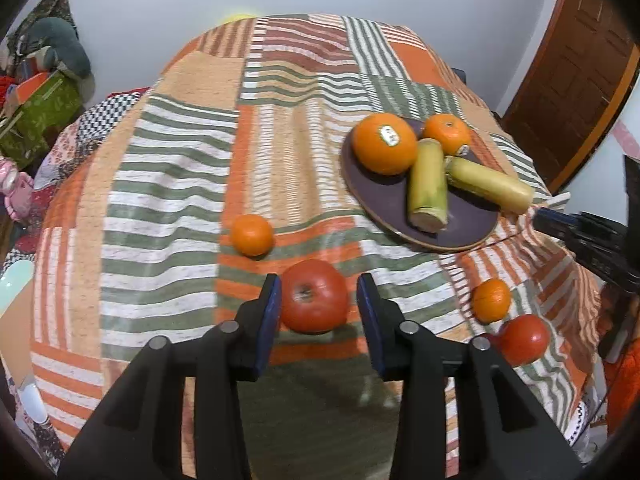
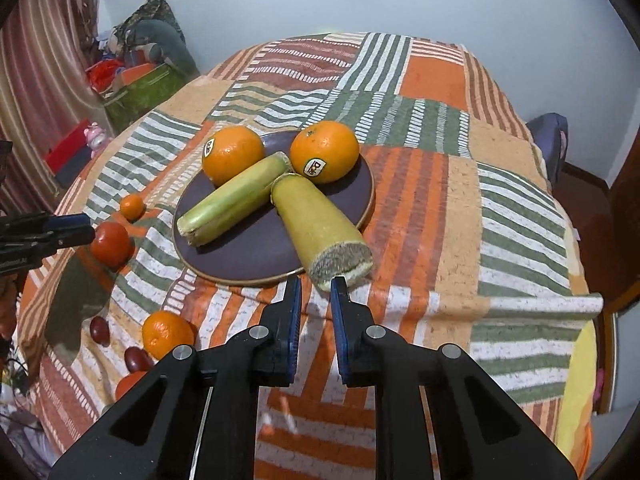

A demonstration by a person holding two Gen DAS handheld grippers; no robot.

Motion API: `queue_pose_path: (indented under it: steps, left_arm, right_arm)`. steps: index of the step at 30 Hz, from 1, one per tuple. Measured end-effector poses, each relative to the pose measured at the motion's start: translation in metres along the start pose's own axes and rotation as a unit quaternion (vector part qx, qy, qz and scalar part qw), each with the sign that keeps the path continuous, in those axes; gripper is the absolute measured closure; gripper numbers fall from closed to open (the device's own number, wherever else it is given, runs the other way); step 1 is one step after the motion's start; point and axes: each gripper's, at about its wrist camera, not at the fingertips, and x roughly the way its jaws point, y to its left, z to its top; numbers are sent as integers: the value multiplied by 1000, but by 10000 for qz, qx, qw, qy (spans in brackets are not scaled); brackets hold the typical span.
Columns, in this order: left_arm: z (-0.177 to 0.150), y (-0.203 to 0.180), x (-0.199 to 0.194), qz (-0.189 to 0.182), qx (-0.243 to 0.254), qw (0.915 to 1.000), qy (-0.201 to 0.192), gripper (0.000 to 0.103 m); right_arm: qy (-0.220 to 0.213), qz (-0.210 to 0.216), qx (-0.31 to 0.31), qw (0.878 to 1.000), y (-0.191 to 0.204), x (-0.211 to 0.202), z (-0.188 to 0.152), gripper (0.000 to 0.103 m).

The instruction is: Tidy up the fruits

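Observation:
A dark purple plate (image 1: 384, 204) (image 2: 256, 252) on the striped tablecloth holds two stickered oranges (image 1: 384, 143) (image 2: 324, 151) and two yellow-green cut stalks (image 1: 427, 186) (image 2: 320, 224). My left gripper (image 1: 318, 300) is open with its jaws on either side of a red tomato (image 1: 314, 297) on the cloth; whether they touch it I cannot tell. Small mandarins (image 1: 252, 235) (image 1: 491, 300) and a second tomato (image 1: 524, 338) lie loose. My right gripper (image 2: 316, 296) is open and empty, just before the cut end of the nearer stalk.
The left gripper also shows at the left edge of the right wrist view (image 2: 44, 232), by the tomato (image 2: 110, 243). Two dark small fruits (image 2: 100, 330) lie near a mandarin (image 2: 167, 334). A green box (image 1: 38, 114) and clutter stand left. A wooden door (image 1: 568, 68) is right.

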Motion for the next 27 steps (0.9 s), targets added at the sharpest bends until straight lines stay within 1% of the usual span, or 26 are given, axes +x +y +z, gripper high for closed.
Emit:
queue_pose_path:
  steps: [1,2,3,5,6,9,11,16,22,23,27]
  left_arm:
    - [-1,4,-1,56,-33,10000,-24,50]
    - [-1,8,-1,105,-60,9999,-66,45]
    - [-1,11,-1,157,-66,9998,-104,45]
    - [2,20,4,250,-85,9996,-67,44]
    - [3,23,7,245,-124,9996,-36,44]
    - [4,33,14,52,-299,9995,71,44]
    - [0,34,16,-101,-349,9993,108,44]
    - [-8,25,17,-348,-257,9990,144,43]
    - [-13,11,25,-557,-80,9981,266,44]
    - [-14,8,27,-567,-31,9980,289,44]
    - [-12,4,32,-378,97,9990,205,43]
  right_arm:
    - [-5,-22,-24,10000,2,-3,-1,89]
    - [-21,-26,-34,10000,5,-7,-3,86]
    - [-35,-26,-25,10000,7,-10,-3,84]
    - [-93,-13,41,9999,12,-18,-7,73]
    - [-111,-17,60,9999,14,-19,-7,70]
    - [-154,-55,123,9998,23,-27,-10,64]
    - [-185,-66,203,9996,30,-32,-14,54]
    - [-115,65,441,9989,45,-36,-26,53]
    - [32,179,561,9983,66,-30,-38,53]
    - [70,207,565,9982,70,-28,-40,53]
    - [194,244,546,9980,79,-23,-45,53]
